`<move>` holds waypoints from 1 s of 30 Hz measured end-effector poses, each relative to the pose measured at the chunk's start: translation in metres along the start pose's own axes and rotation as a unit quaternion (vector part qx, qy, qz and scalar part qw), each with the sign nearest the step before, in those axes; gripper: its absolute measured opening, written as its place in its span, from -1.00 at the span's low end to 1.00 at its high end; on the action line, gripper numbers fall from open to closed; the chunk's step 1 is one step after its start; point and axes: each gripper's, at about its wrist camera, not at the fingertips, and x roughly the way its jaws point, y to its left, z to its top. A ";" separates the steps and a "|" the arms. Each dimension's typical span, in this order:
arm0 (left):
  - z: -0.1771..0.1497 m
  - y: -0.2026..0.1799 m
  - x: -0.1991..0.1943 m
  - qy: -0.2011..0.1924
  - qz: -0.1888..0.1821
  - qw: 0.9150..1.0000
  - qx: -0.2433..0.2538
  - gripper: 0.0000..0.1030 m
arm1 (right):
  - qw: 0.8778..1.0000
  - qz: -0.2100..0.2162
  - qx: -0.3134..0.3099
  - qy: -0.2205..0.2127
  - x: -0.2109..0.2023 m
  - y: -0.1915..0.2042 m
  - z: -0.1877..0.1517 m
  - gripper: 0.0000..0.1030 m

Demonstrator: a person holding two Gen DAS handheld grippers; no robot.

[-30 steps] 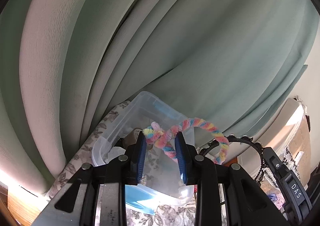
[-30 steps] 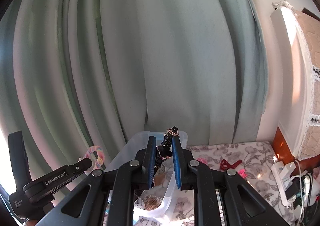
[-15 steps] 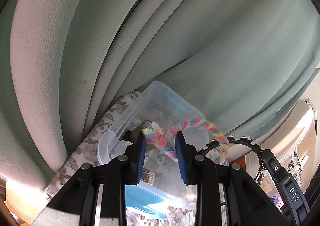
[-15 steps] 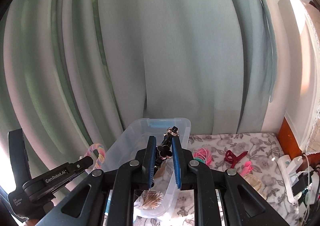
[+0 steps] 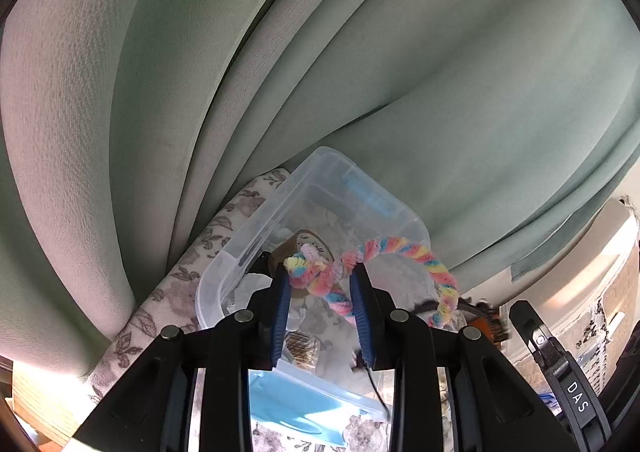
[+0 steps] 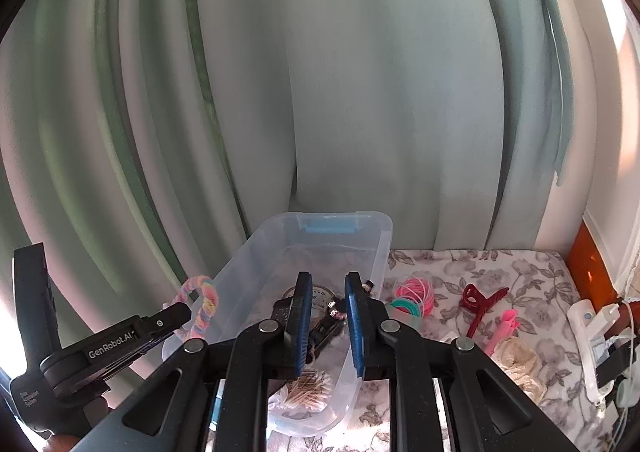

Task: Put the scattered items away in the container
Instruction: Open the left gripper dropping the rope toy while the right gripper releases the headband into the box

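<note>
Clear plastic forms the bin (image 6: 280, 252), which stands on a floral cloth (image 6: 480, 268) against pale green curtains (image 6: 360, 92). The left gripper (image 5: 322, 292) hovers over the bin's near edge, pinching a rainbow twisted ring (image 5: 400, 248) that arches out to its right. The right gripper (image 6: 326, 312) is above the bin too, its jaws close together with a dark beaded bracelet (image 6: 334, 310) between them; whether the pads press it is hard to tell. Inside the bin lie a tape roll (image 5: 308, 244) and cotton swabs (image 6: 310, 392). On the cloth right of the bin lie pink and green hair ties (image 6: 412, 292), a red claw clip (image 6: 480, 302) and a pink clip (image 6: 505, 326).
</note>
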 end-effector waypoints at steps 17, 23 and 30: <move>-0.001 -0.004 0.004 0.011 0.004 1.000 0.006 -0.07 | 1.000 -0.007 0.010 0.003 -0.001 -0.006 -0.001 -0.63; -0.001 -0.007 0.003 0.011 0.011 1.000 0.009 0.30 | 1.000 -0.008 0.020 0.012 0.000 -0.012 -0.002 -0.63; -0.003 -0.011 0.003 0.020 0.021 0.999 0.013 0.35 | 0.999 -0.008 0.029 0.037 0.004 -0.017 -0.006 -0.49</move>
